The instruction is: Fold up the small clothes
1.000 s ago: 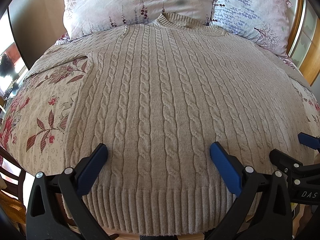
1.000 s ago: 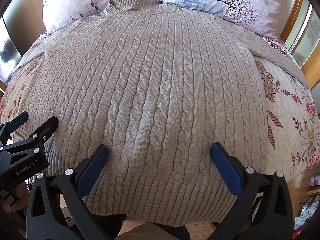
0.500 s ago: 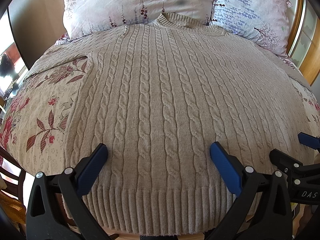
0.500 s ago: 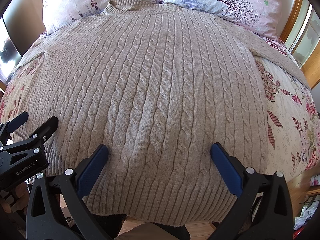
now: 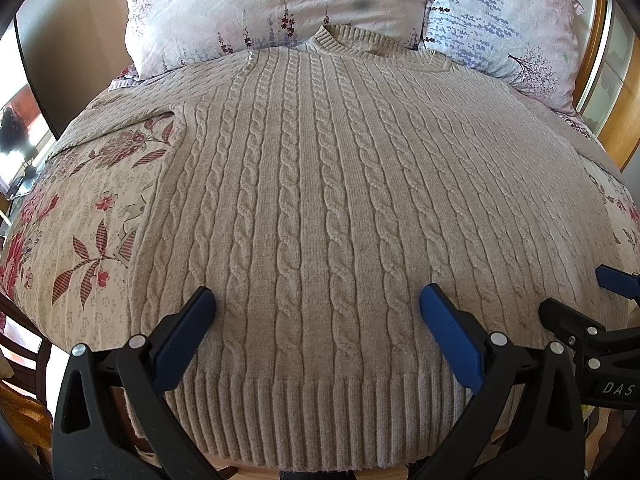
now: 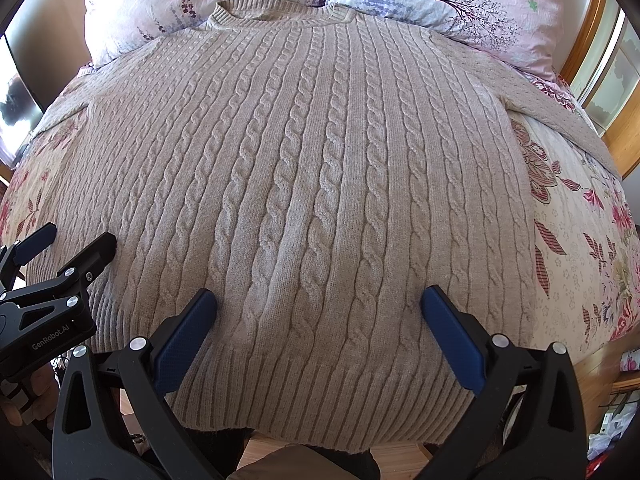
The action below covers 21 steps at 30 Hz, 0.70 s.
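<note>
1. Sweater (image 5: 320,208): beige cable-knit, spread flat and face up on floral bedspread (image 5: 80,216), collar at the far end against two pillows, ribbed hem at the near edge of the bed.
2. Left pillow (image 5: 256,0) pale with purple sprigs; right pillow (image 5: 504,24) with lavender rows and a small tree print, both touching the sweater's shoulders.
3. Left sleeve running out to the far left over the bedspread; right sleeve (image 6: 560,120) running out to the far right.
4. Left gripper (image 5: 316,308): jaws spread wide, blue pads (image 5: 180,340) hovering over the near left part of the sweater just above the hem, gripping nothing.
5. Right gripper (image 6: 318,308): jaws likewise spread wide over the near right part of the sweater, above the ribbing, nothing between the pads.
6. Both grippers side by side, near each other, each visible at the edge of the other's view.
7. Wooden bed frame (image 6: 624,128) at the far right.
</note>
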### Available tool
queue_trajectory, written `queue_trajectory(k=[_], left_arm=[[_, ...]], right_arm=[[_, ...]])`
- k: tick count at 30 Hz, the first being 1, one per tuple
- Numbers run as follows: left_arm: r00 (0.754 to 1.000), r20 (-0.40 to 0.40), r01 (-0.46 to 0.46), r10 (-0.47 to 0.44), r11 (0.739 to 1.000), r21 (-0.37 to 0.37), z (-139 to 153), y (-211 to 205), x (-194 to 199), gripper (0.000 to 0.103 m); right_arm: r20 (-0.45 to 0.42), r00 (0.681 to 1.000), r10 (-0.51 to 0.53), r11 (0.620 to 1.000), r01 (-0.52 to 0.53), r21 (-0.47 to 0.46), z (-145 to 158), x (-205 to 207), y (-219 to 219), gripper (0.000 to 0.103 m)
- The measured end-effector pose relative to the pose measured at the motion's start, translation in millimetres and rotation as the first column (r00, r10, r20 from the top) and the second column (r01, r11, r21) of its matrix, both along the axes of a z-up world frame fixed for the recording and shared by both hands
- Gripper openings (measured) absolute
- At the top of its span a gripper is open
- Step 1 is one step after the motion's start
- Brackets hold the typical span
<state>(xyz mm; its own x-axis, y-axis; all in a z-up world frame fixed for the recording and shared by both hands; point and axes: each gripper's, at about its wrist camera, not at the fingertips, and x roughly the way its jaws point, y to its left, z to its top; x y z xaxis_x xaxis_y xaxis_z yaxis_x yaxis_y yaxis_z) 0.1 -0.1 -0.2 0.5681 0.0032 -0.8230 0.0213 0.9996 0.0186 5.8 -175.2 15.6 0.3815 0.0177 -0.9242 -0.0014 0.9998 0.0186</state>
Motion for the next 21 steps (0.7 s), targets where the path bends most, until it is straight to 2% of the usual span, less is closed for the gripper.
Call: queue_trajectory(k=[10,16,18,21], left_arm=[[0.999,-0.031,0.023,-0.023,1.000,0.000,1.1,0.2,5.5,0.101],[0.998,-0.050,0.043,-0.043,0.999,0.000,3.0,0.7,11.9,0.101],[0.999,-0.035,0.033,-0.033,0.999,-0.001,6.4,3.3,14.5,0.101],[1.000,-0.008,0.023,-0.023,1.000,-0.020,14.3,6.7,22.5,0.101]], right_arm=[[-0.019,1.000,0.018,1.000,-0.018,0.001,-1.5,7.8,0.1,0.102],[0.021,0.998,0.062,0.998,-0.063,0.027,-0.8,4.7,-3.9,0.102],[0.038,0.996,0.079,0.996,-0.081,0.046,0.6,4.3,-7.2,0.102],[0.055,0.998,0.044,0.992,-0.050,0.118,5.7,11.0,-20.0,0.102]])
